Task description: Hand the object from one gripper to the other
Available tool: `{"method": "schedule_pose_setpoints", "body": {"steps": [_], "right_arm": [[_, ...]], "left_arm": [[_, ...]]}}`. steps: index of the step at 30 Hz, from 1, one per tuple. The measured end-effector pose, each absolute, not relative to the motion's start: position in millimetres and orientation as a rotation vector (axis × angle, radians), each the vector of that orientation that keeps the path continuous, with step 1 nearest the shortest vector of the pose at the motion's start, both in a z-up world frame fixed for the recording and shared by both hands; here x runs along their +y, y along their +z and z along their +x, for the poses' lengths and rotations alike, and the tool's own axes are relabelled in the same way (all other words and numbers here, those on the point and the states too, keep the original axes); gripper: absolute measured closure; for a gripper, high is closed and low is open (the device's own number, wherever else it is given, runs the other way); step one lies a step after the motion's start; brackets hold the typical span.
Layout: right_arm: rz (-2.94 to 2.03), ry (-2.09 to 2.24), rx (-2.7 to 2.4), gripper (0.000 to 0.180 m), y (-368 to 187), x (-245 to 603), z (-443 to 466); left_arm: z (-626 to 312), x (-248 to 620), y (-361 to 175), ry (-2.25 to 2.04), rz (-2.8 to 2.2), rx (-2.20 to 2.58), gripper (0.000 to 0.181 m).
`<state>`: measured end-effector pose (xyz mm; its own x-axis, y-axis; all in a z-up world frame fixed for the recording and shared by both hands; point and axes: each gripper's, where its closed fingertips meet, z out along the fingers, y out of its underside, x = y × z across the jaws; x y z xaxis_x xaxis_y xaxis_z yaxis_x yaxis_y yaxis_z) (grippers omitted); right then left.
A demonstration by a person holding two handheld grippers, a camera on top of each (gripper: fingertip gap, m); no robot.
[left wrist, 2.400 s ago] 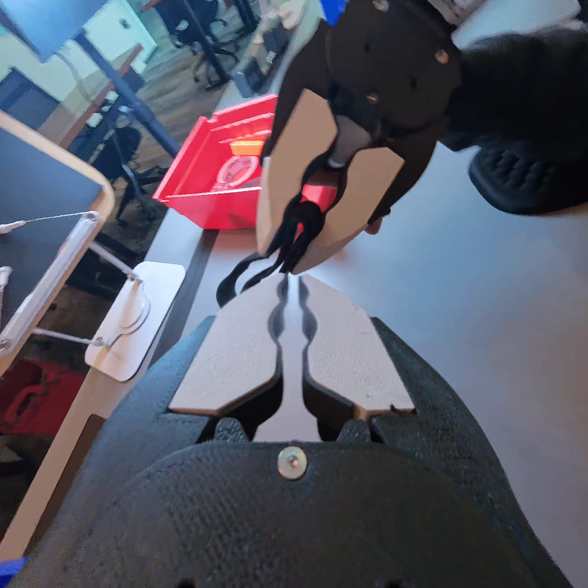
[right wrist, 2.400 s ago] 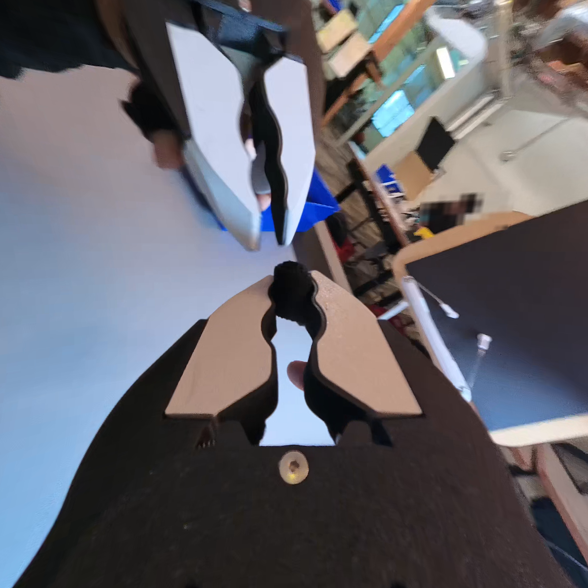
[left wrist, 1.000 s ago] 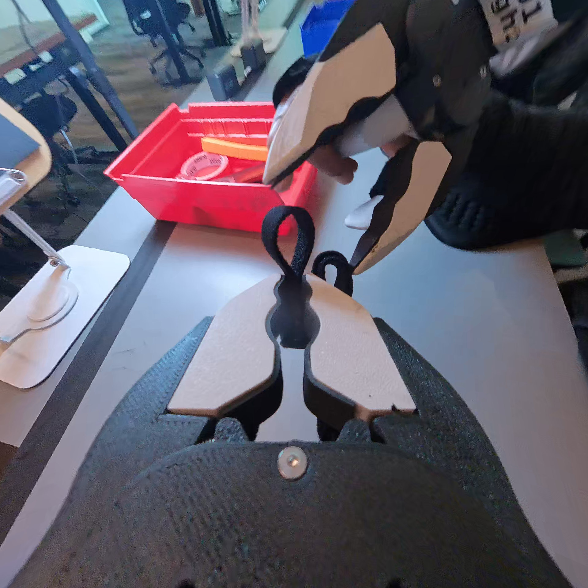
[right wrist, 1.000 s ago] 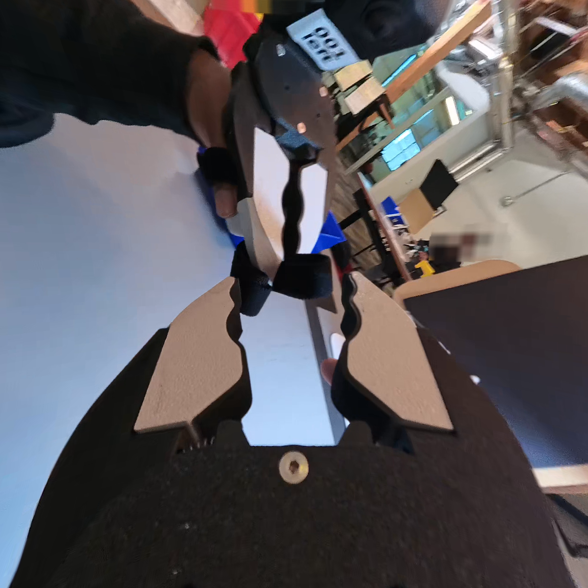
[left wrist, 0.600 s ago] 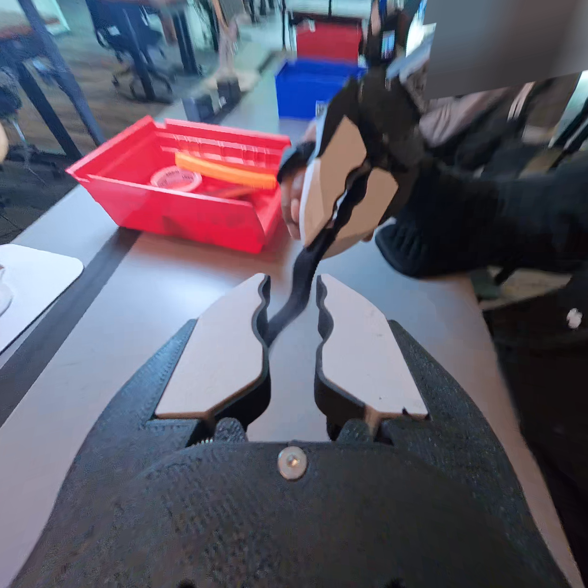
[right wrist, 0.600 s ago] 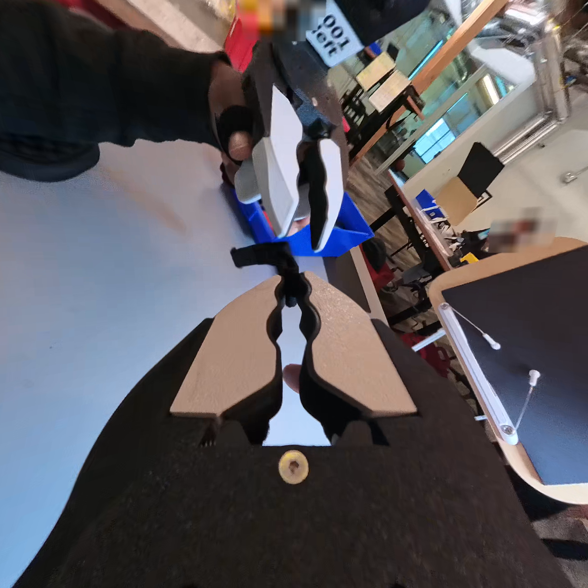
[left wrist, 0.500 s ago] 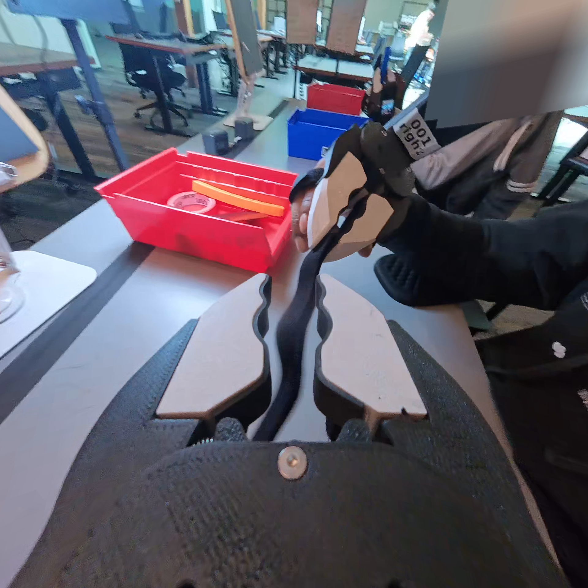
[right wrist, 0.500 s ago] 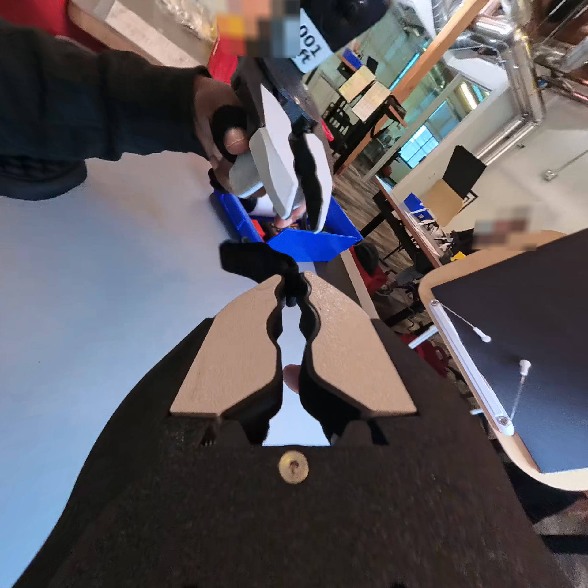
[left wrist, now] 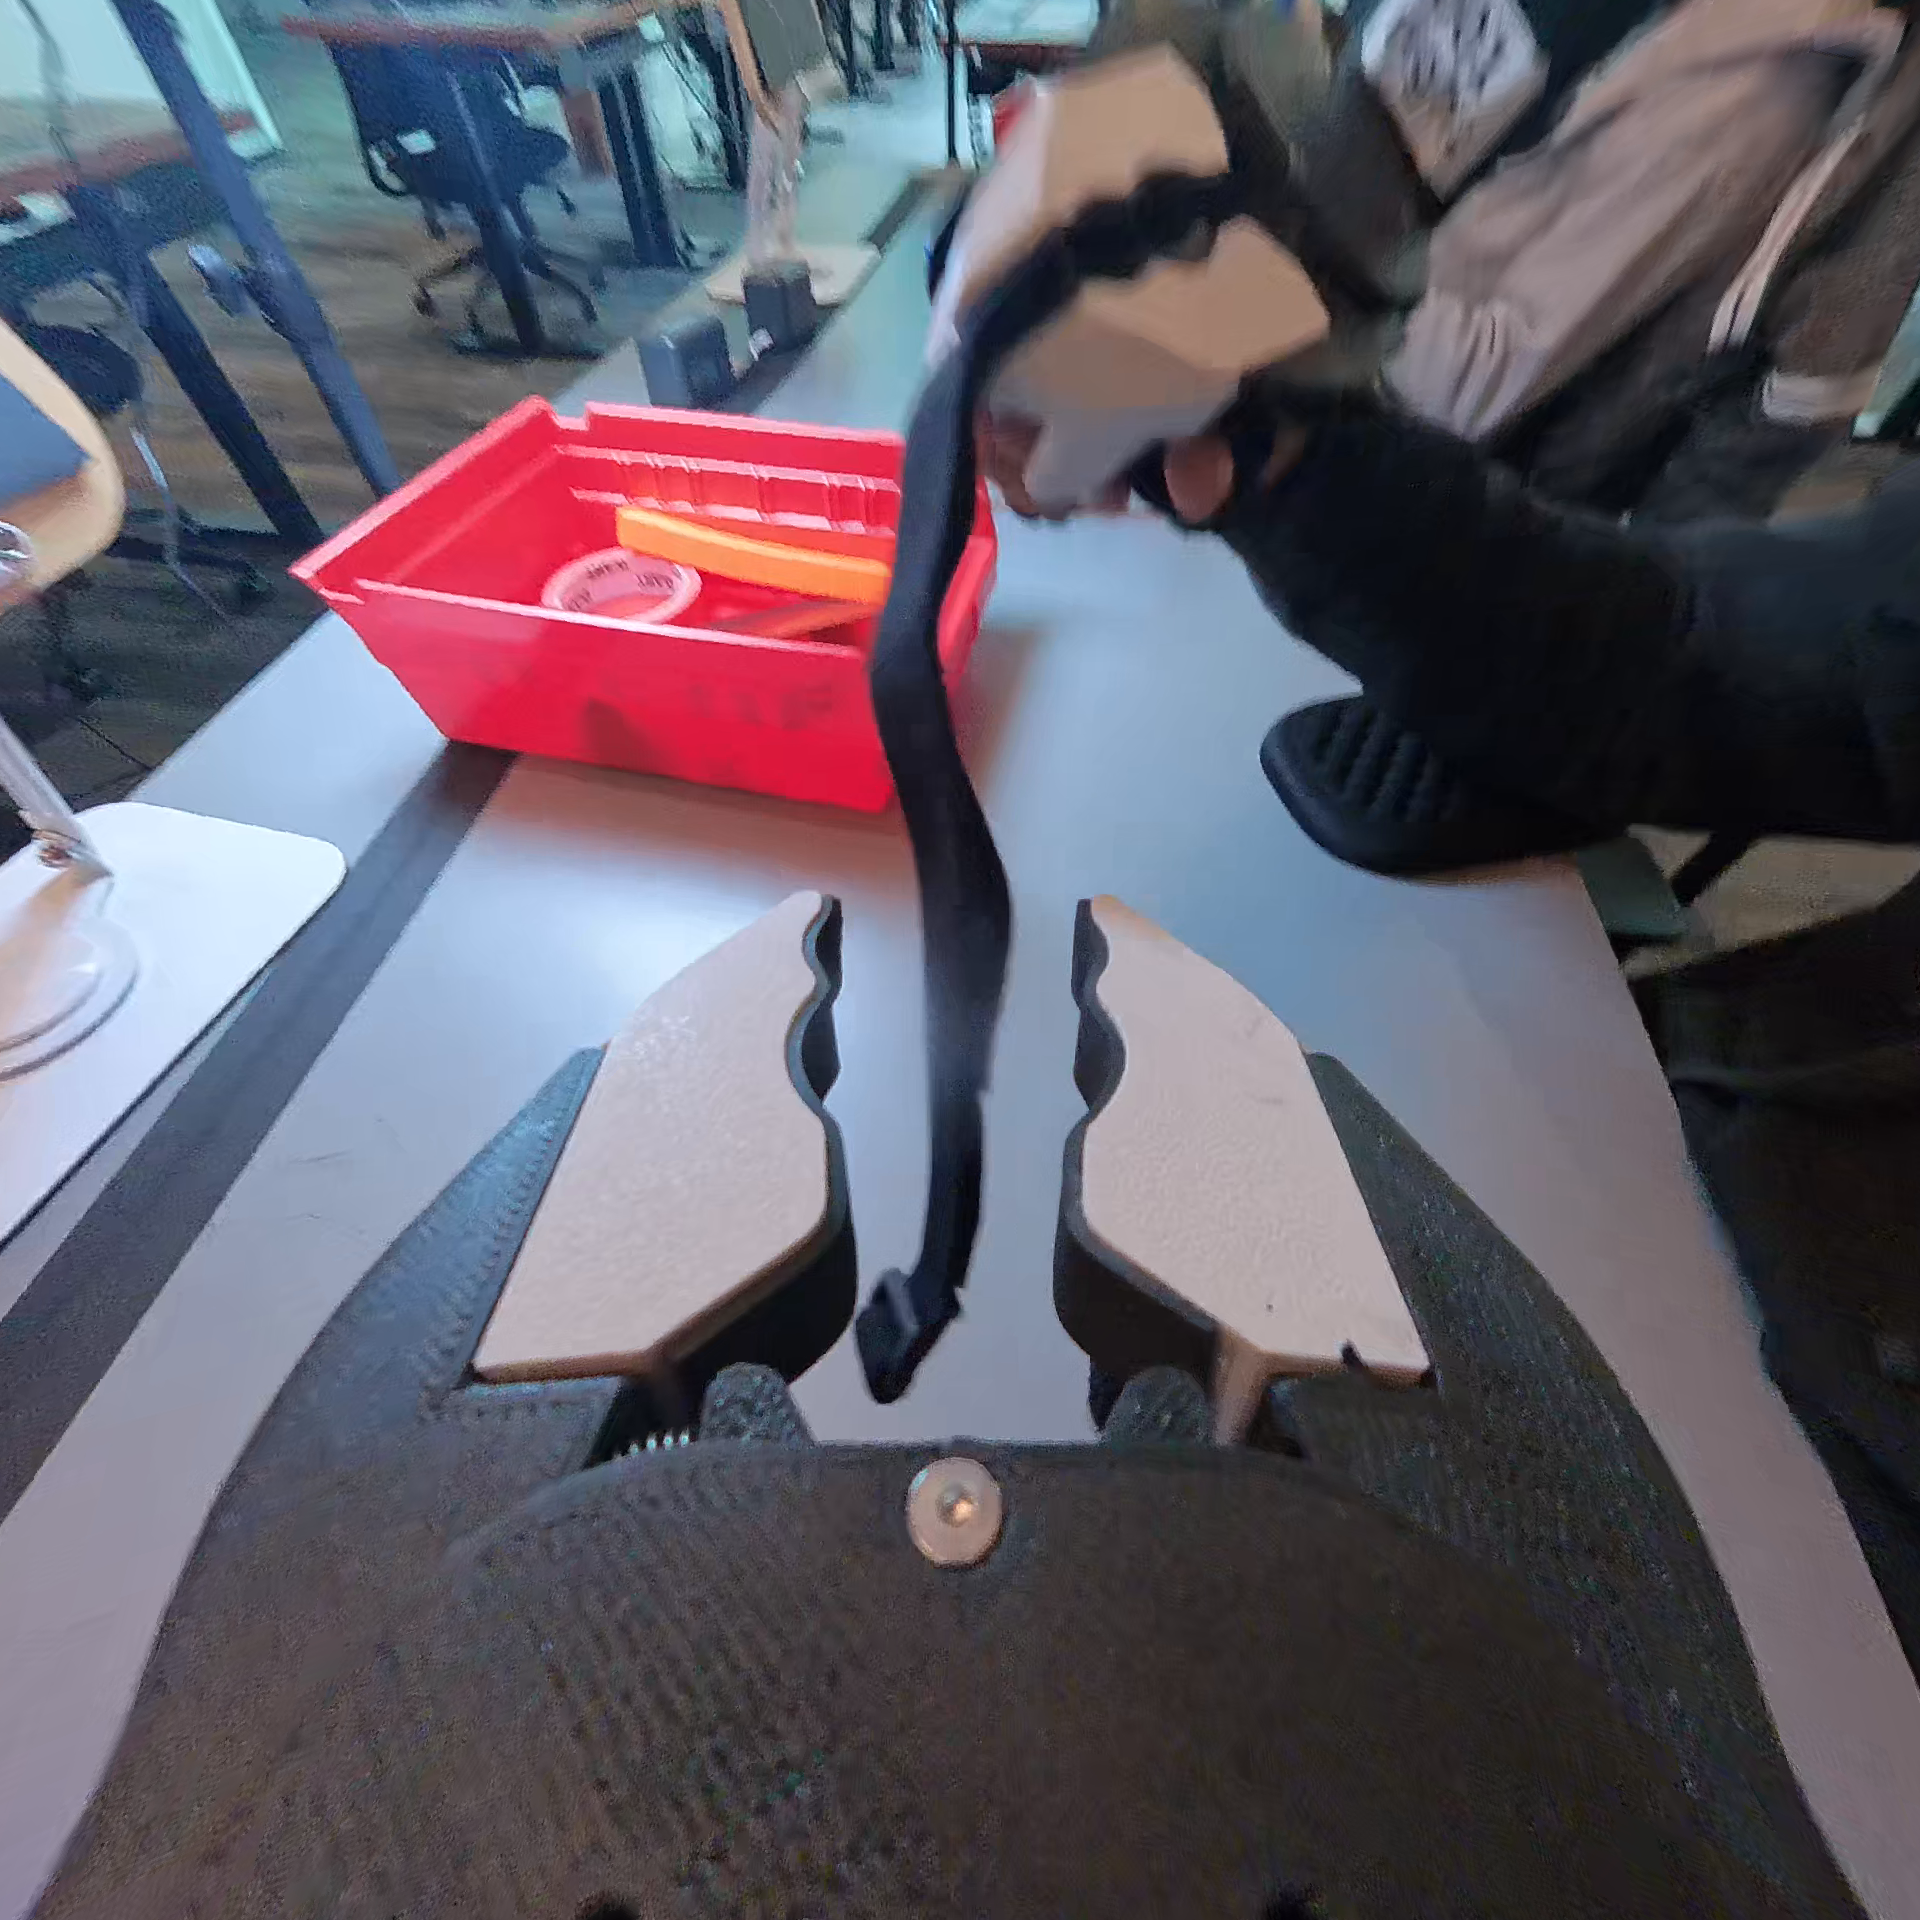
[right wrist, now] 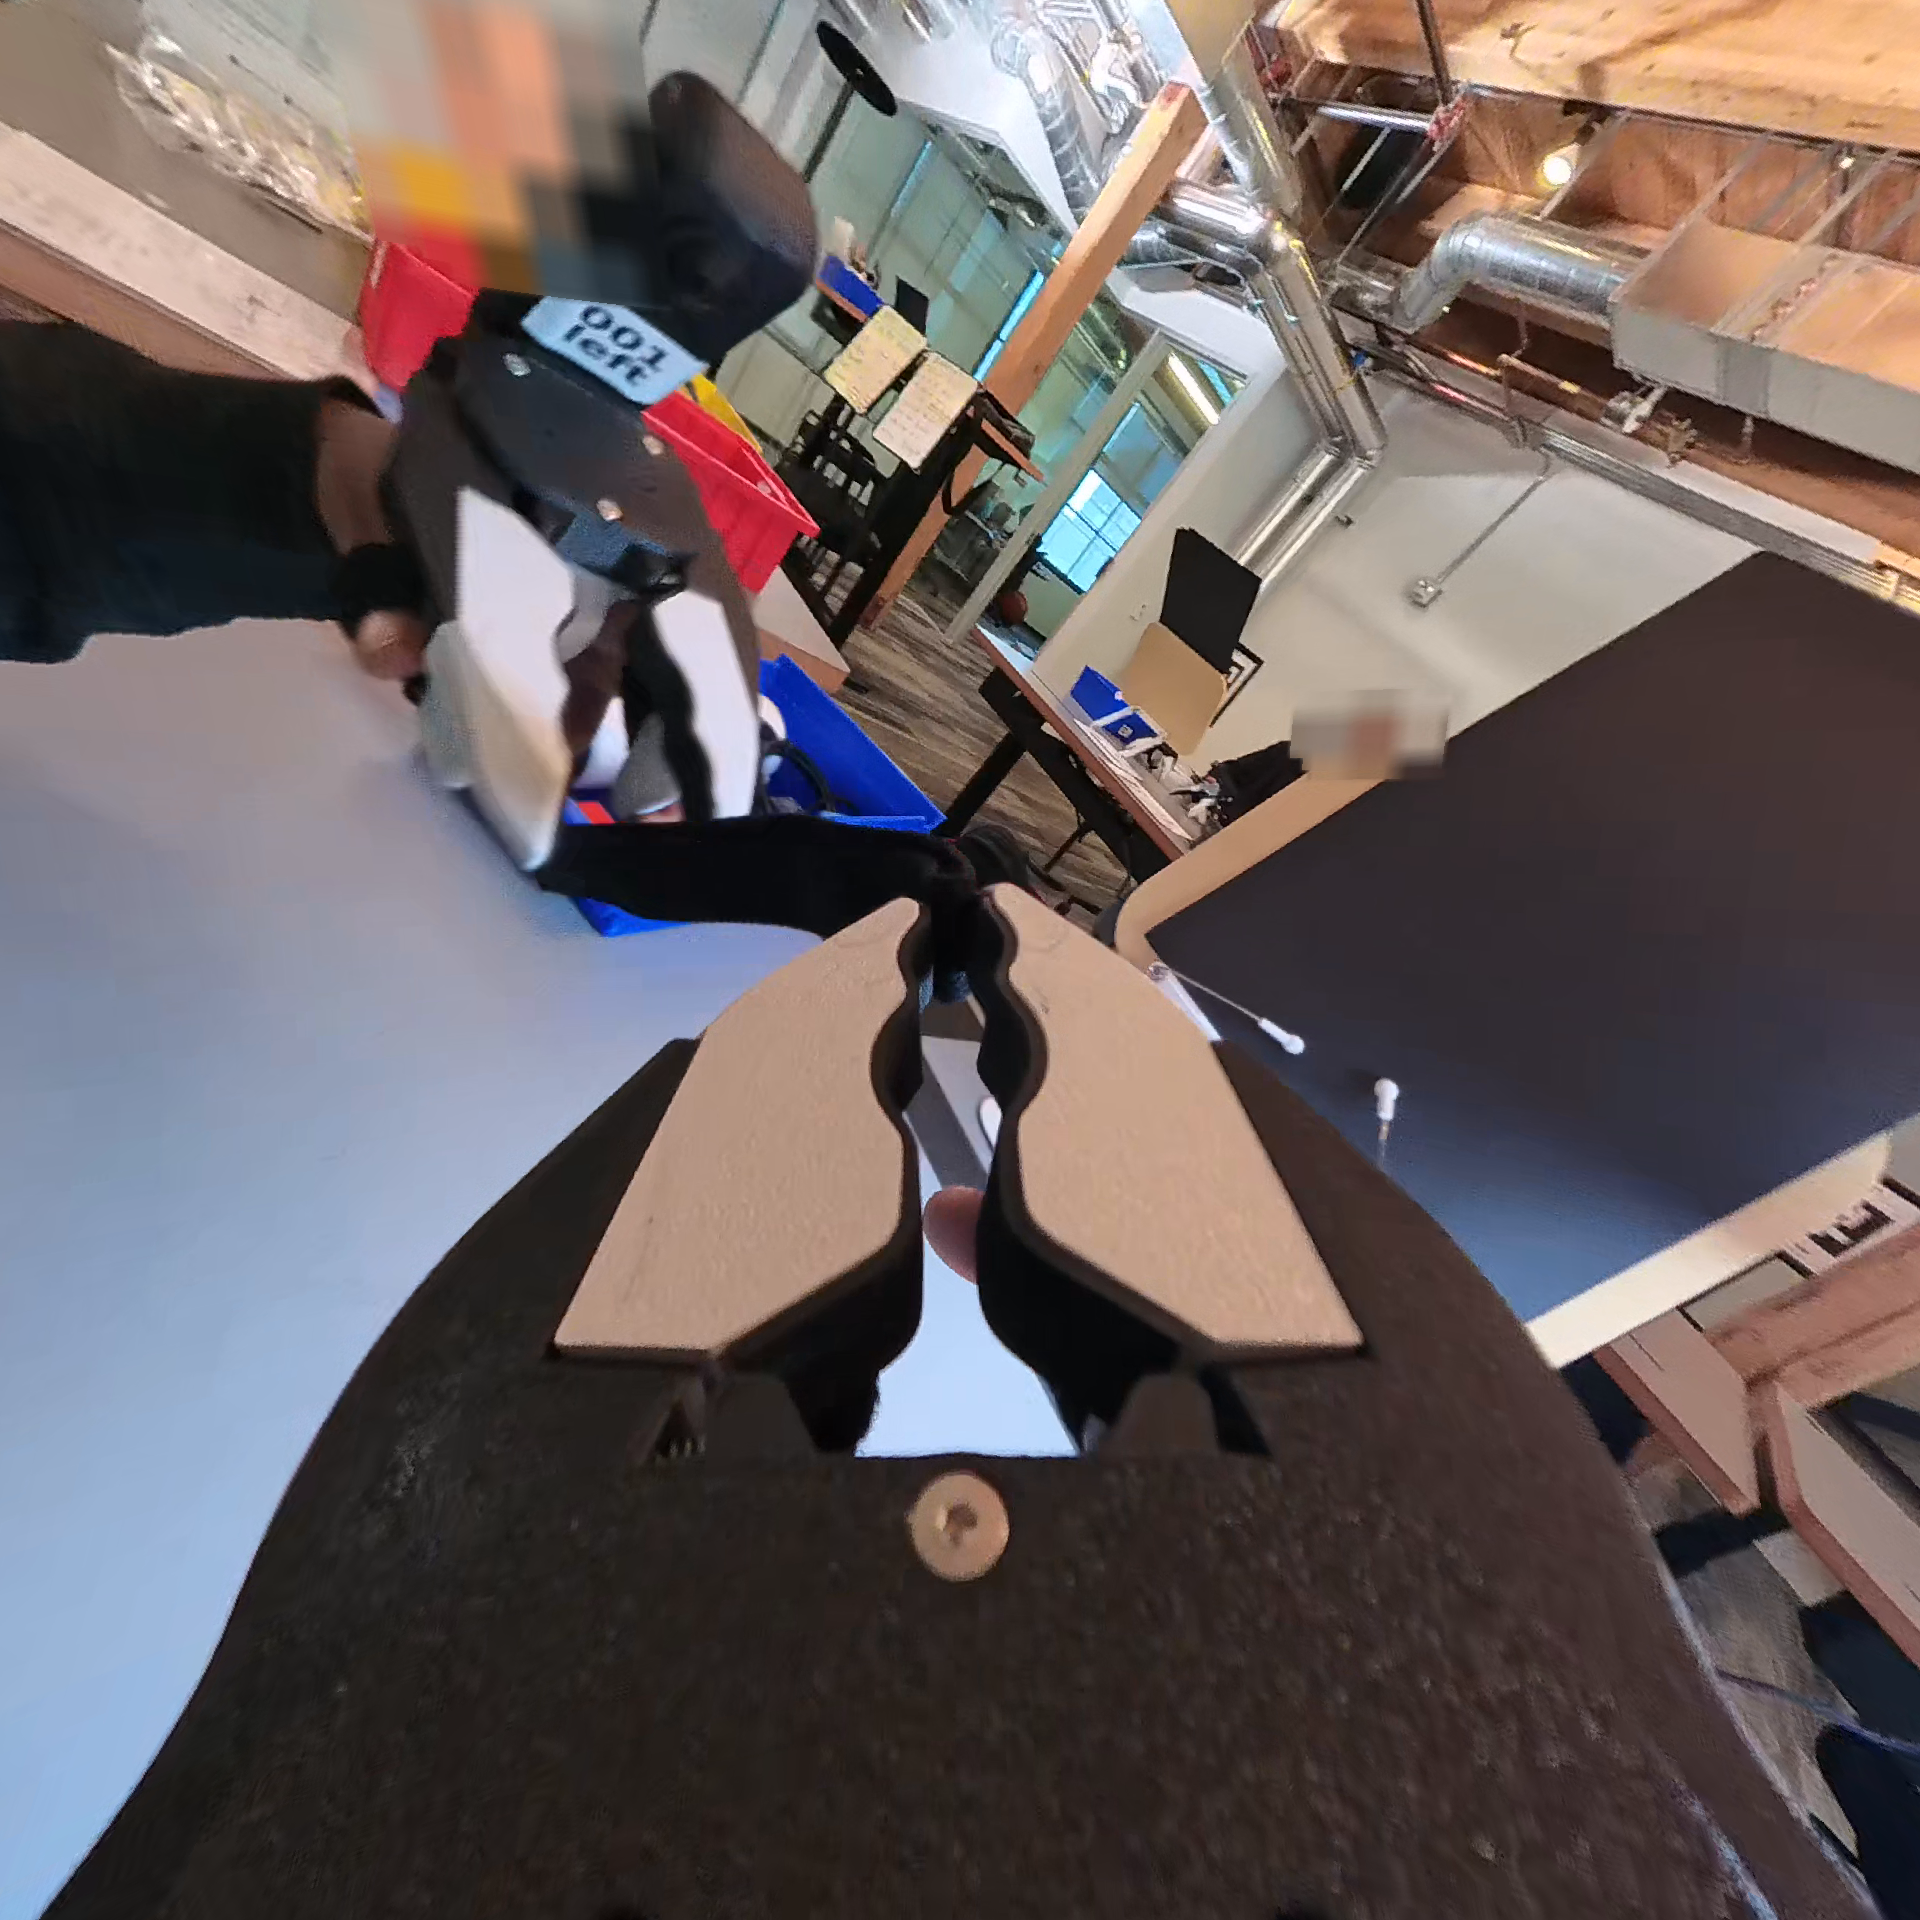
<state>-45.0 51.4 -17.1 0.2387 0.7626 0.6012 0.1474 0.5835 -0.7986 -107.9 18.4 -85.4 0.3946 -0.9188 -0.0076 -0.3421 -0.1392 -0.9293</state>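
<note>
A black strap (left wrist: 935, 727) hangs from my right gripper (left wrist: 992, 343), which is shut on its top end at the upper right of the left wrist view. The strap drops down between the fingers of my left gripper (left wrist: 954, 914), which is open wide and not touching it. The strap's free end with a small buckle (left wrist: 899, 1340) dangles near the left gripper's palm. In the right wrist view my right gripper (right wrist: 951, 914) pinches the strap (right wrist: 727, 862) at its fingertips. The strap runs left toward the open left gripper (right wrist: 634, 821).
A red bin (left wrist: 644, 665) holding a tape roll and an orange piece stands on the grey table (left wrist: 1299, 987) ahead. A white stand base (left wrist: 156, 935) lies at left. A black chair armrest (left wrist: 1382, 790) is at right. A blue bin (right wrist: 831, 748) sits behind the left gripper. Some 10 centimeters of space lies between my two pairs of fingers.
The left gripper, shut on the strap a second ago, has opened and then widened. The right gripper has shut on the strap and lifted it, so it now hangs straight.
</note>
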Motion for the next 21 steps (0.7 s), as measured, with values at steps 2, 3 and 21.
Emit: {"method": "schedule_pose_setpoints", "body": {"steps": [2, 3, 21], "right_arm": [[-0.905, 0.479, -1.277, 0.173, -14.7, 54.9, -42.7], [-0.911, 0.474, -1.27, 0.173, -13.8, 56.0, -42.2], [-0.979, 0.497, -1.563, 0.168, -67.6, 28.0, -74.4]], "left_arm": [[-102.8, 15.7, -97.0, -0.7, -1.714, 1.19, 0.141], [-100.4, 15.6, -101.4, -0.675, -1.726, 1.21, 0.148], [-72.5, 4.9, -91.1, -0.473, -1.588, 1.329, 0.176]]}}
